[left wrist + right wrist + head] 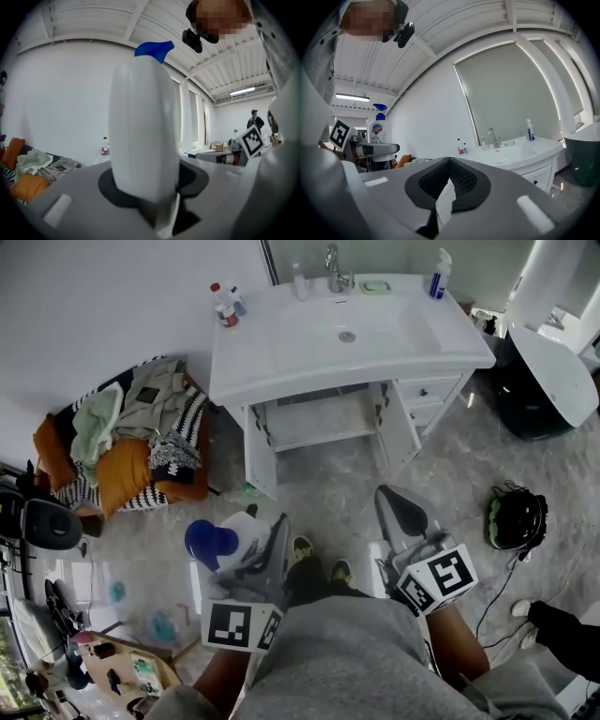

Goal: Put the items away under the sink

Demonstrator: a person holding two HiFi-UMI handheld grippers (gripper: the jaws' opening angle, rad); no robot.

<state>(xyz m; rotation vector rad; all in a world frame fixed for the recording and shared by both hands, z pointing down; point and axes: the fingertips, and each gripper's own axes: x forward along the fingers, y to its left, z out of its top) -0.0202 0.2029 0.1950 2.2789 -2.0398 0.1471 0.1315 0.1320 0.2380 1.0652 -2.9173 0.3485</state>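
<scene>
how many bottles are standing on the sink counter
4. A red-capped bottle and a smaller bottle at the left corner of the counter, a slim bottle left of the faucet, a blue-and-white bottle at the back right. None looks hidden.

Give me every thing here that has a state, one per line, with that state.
left gripper, shut on the white bottle
white bottle, held upright, blue top on
right gripper, shut, nothing between the jaws
cabinet doors, both swung open
drawers, shut
sink basin, empty
red-capped bottle, upright on the counter
</scene>
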